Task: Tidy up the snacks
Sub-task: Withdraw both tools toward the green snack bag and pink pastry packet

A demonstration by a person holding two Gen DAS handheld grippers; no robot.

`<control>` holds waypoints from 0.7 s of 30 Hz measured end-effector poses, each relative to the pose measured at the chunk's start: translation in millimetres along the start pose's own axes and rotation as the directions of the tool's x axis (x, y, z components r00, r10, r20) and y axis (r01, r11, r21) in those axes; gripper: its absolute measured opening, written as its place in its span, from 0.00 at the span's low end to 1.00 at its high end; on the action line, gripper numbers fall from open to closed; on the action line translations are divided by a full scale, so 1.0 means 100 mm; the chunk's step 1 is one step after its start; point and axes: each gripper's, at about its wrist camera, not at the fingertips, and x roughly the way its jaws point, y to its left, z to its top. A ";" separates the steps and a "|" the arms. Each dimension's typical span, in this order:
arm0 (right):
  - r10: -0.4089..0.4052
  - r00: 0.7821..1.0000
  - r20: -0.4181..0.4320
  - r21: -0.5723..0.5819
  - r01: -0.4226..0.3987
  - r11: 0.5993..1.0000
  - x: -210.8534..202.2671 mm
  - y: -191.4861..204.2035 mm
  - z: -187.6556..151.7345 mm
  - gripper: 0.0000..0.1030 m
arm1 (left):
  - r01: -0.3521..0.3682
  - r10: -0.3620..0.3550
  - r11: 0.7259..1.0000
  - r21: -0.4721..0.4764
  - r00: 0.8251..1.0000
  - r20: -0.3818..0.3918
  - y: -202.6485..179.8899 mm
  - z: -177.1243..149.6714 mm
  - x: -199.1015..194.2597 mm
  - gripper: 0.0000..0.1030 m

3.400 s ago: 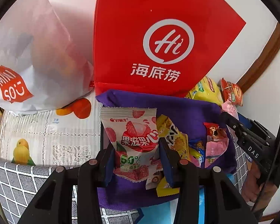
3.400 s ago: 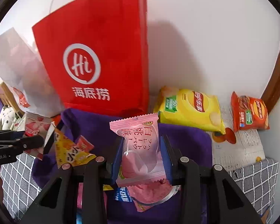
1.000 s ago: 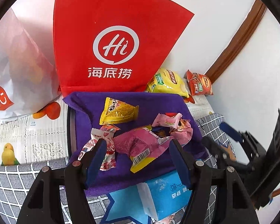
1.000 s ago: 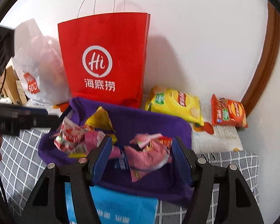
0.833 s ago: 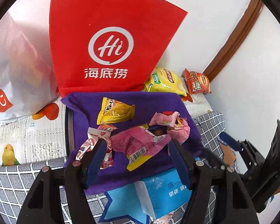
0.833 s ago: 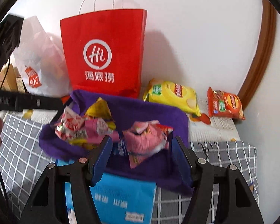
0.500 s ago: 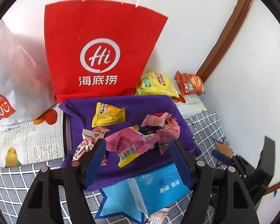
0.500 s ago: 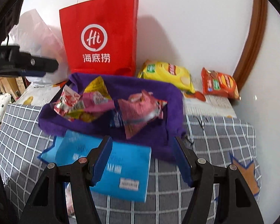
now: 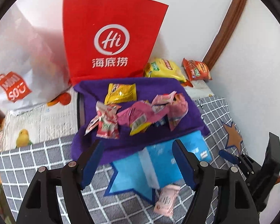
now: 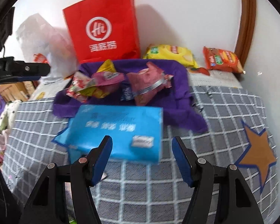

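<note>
A purple cloth-lined tray (image 9: 155, 87) (image 10: 179, 78) holds several snack packets: a yellow packet (image 9: 121, 92), a strawberry packet (image 9: 106, 123) and pink packets (image 9: 138, 114) (image 10: 149, 84). My left gripper (image 9: 138, 160) is open and empty, drawn back above the near edge of the tray. My right gripper (image 10: 141, 158) is open and empty, above a blue tissue pack (image 10: 117, 128) (image 9: 158, 160). A small pink packet (image 9: 167, 199) lies on the checked cover near the left gripper.
A red paper bag (image 9: 110, 37) (image 10: 102, 26) stands against the wall behind the tray, with a white plastic bag (image 9: 18, 65) to its left. A yellow chip bag (image 10: 169, 55) and an orange snack bag (image 10: 222, 59) lie at the back right. The grey checked cover (image 10: 224, 112) has star patches.
Both grippers let go of their packets, which now lie in the purple tray, opened wide and pulled back and up away from the tray. The right gripper has moved nearer over the tissue pack.
</note>
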 end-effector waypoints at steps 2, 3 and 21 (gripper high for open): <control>0.043 0.999 -0.008 -0.021 -0.043 0.999 -0.03 0.11 -0.09 0.64 | -0.008 0.007 1.000 -0.010 1.000 -0.007 0.02 -0.09 -0.01 0.72; 0.059 0.998 -0.017 -0.047 -0.059 0.997 -0.04 0.20 -0.15 0.64 | -0.009 0.009 1.000 -0.017 1.000 -0.013 0.04 -0.14 -0.01 0.72; 0.206 0.948 -0.243 0.047 -0.201 0.979 0.51 0.72 -0.55 0.64 | -0.044 0.038 0.995 -0.093 0.998 -0.057 0.40 -0.83 0.00 0.72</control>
